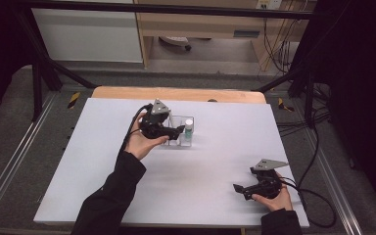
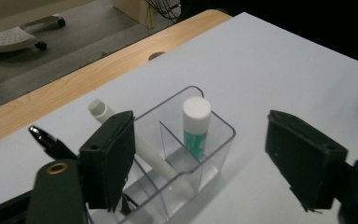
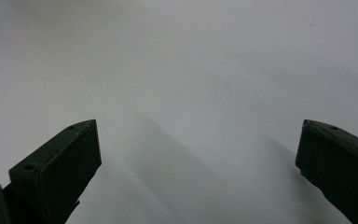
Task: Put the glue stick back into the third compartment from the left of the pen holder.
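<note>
Left gripper view: left gripper (image 2: 200, 163) jaws wide apart, empty. Glue stick (image 2: 196, 127) upright in clear organizer (image 2: 216, 122), between jaws, just ahead. Likely light, stiff, slick; grip below cap. Right gripper (image 3: 198, 172) spread, empty.

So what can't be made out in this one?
- Pen, left gripper view: its body is behind the near jaw.
- White stick: its lower end is blurred through the clear organizer.
- Glue stick, high view: label too small to read.
</note>
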Available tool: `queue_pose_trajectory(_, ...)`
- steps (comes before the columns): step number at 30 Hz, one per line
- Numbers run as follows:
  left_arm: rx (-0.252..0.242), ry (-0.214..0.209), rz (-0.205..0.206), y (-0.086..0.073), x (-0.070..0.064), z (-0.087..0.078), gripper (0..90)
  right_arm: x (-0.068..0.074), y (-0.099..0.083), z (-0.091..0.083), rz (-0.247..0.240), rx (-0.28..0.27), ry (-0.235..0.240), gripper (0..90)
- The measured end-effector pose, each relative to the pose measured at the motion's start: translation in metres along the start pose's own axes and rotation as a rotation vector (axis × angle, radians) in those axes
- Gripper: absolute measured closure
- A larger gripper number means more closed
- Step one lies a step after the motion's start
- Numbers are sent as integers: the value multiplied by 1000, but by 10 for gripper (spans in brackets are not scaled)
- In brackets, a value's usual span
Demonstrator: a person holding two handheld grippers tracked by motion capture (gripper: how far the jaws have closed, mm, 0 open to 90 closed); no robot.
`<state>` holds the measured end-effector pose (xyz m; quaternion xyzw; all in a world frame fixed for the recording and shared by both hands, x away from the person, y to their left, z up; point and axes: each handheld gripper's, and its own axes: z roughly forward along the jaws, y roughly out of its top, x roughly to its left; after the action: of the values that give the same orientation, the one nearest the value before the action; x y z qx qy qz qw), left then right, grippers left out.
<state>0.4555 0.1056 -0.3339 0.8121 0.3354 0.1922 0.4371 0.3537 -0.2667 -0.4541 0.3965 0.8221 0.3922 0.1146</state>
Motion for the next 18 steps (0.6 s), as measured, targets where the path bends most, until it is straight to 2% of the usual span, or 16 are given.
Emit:
queue_pose_trajectory(10,46,15,-29,-41,13,-23,98,0,0,-1,5,-1,0,5)
queue_pose_trajectory(15,43,29,-50,-70,22,-37,87,0,0,0,4,1,-5,5)
queue_pose_trajectory(18,35,33,-78,-87,26,-45,85,-1,0,0,8,2,-4,5)
